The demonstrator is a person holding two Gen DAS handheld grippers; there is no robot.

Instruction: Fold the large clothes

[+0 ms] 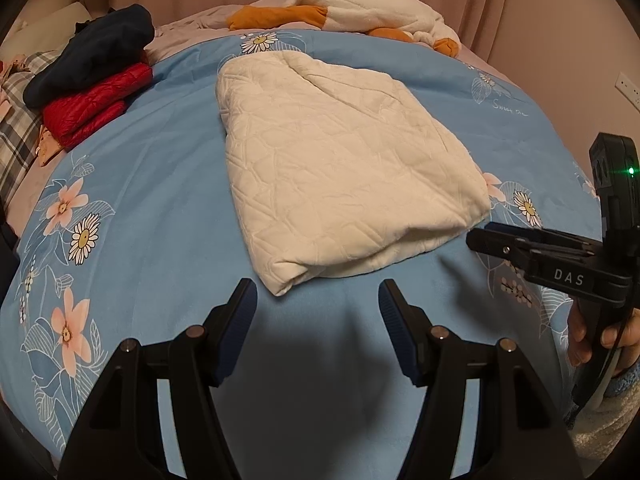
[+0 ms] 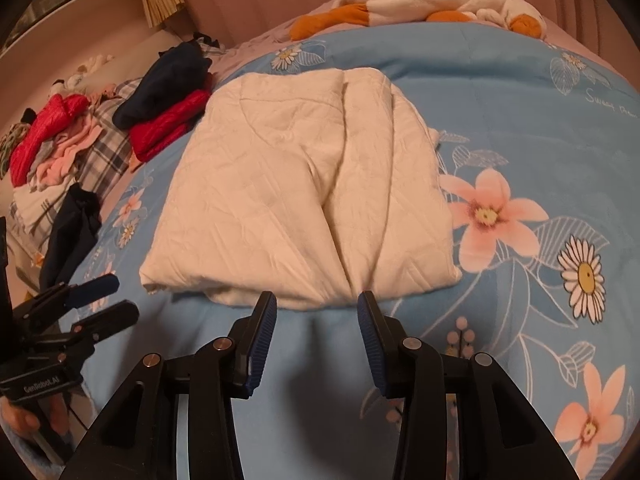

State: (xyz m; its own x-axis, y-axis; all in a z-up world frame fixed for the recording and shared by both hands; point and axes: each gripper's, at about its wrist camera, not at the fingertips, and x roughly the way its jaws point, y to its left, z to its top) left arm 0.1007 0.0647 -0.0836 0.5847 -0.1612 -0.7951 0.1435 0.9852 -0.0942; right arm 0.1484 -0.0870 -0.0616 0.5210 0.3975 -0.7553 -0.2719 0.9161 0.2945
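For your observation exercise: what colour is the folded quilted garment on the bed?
Cream-white folded garment, shown best in the right wrist view.

Bare blue duvet all round the folded cream garment. Red and navy clothes pile crowds its left; plush toy lies beyond.

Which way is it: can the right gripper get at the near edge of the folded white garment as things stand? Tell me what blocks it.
Probably yes. The right gripper hangs open just short of the folded white garment, its near edge right ahead of the fingertips. Only bare blue floral duvet lies between; the left gripper is off to the side.
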